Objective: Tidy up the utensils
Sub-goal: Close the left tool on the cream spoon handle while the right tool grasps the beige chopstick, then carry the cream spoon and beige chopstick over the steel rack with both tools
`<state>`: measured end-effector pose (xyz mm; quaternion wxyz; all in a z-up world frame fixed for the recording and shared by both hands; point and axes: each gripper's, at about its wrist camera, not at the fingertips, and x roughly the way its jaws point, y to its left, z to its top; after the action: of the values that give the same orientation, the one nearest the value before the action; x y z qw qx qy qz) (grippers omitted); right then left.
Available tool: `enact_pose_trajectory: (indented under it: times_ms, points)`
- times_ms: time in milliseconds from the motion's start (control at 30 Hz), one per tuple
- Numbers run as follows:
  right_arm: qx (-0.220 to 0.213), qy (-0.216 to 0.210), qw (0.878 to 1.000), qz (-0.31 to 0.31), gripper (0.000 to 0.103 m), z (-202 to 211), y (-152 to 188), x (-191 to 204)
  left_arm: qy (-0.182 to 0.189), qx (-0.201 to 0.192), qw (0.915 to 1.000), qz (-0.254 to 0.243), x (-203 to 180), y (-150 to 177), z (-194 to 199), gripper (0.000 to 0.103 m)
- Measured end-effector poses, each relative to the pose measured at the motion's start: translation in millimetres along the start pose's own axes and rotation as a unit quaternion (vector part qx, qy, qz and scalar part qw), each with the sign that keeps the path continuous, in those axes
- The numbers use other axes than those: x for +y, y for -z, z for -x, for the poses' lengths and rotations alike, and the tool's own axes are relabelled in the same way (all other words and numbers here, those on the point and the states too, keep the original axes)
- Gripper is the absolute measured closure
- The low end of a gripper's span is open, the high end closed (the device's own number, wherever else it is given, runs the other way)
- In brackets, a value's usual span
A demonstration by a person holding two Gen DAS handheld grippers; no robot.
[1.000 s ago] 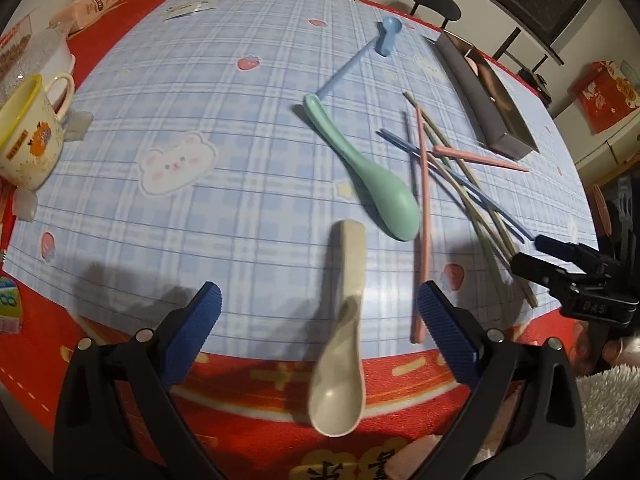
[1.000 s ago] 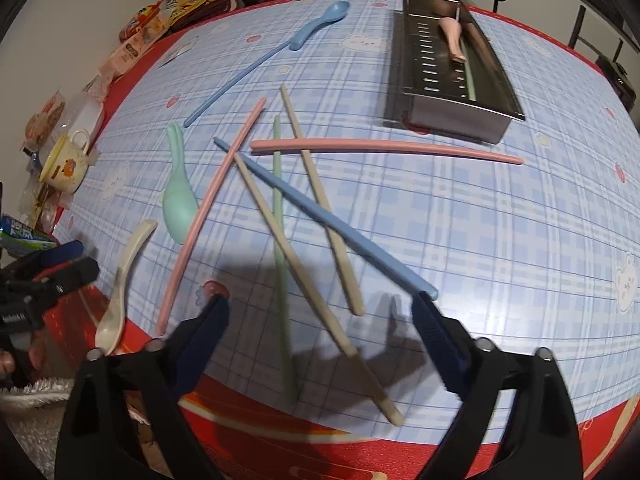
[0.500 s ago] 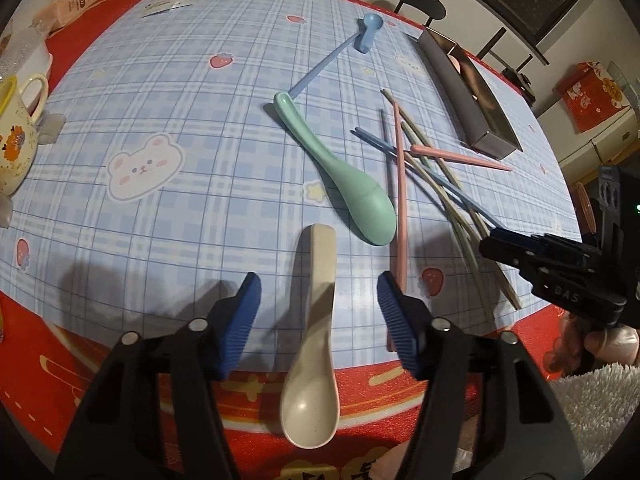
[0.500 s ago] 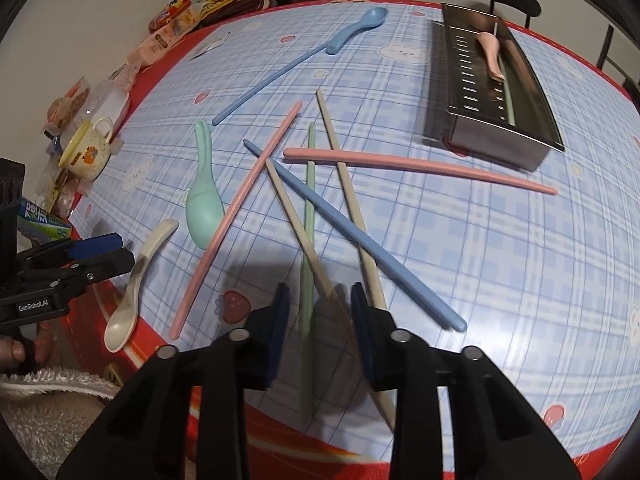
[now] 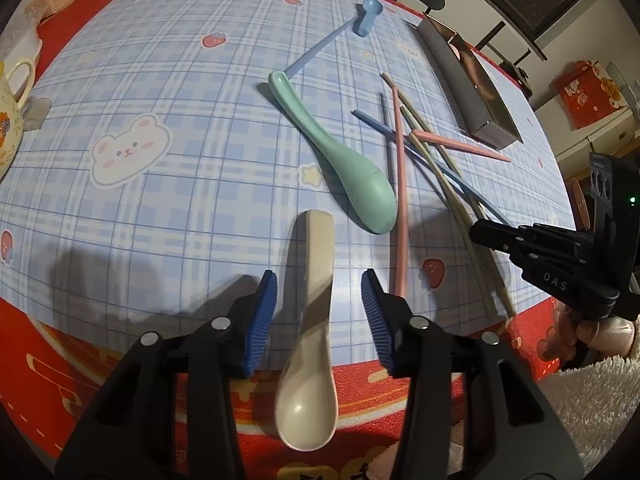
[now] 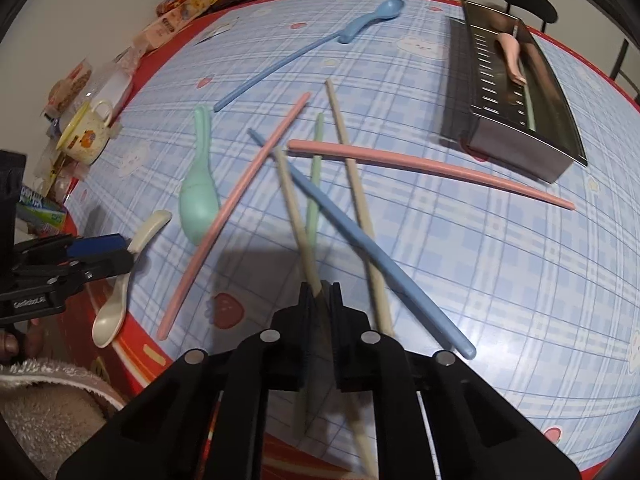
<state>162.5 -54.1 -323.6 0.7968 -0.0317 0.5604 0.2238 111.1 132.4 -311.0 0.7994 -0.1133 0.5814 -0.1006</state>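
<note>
A beige spoon lies over the table's near edge, its handle between the blue pads of my left gripper. The jaws are closing and a gap shows on both sides of the handle. My right gripper is shut on a beige chopstick. A green chopstick runs into the same pinch; I cannot tell if it is also caught. Around them lie a green spoon, a blue chopstick, pink chopsticks and a long blue spoon. A metal tray stands far right, holding a pink spoon.
A yellow mug and snack packets crowd the far left edge. A black chair stands behind the tray. The red tablecloth edge drops off just under both grippers. A fluffy sleeve shows beside the right gripper.
Both pairs of jaws have narrowed. The left came from wide open to close around the beige spoon's handle; the right went from wide open to shut on the beige chopstick.
</note>
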Motion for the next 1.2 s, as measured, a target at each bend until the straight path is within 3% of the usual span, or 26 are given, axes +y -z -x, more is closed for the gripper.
enact_pose_trajectory:
  times_ms: [233, 367, 467, 733, 1200]
  points:
    - [0.009, -0.009, 1.0, -0.002, 0.095, -5.1, 0.9, 3.0, -0.005, 0.011, 0.9999, -0.011, -5.9, -0.5, -9.7, 0.069]
    - [0.006, -0.008, 1.0, -0.011, 0.096, -4.3, 2.7, 2.5, -0.009, 0.016, 0.9998, -0.002, -1.9, -0.6, -13.1, 0.082]
    - [0.003, -0.017, 0.999, -0.028, 0.097, -1.8, 3.7, 0.5, -0.006, 0.014, 0.9999, 0.006, 1.7, 0.4, -12.9, 0.085]
    - [-0.012, -0.051, 0.997, -0.065, 0.097, 10.7, 11.1, -4.2, 0.0, 0.003, 1.0, 0.002, 0.7, 0.9, -7.5, 0.085]
    - [-0.05, -0.096, 0.988, -0.114, 0.097, 33.1, -0.1, -18.0, 0.05, -0.042, 0.9979, -0.003, -12.6, -24.6, 32.9, 0.086]
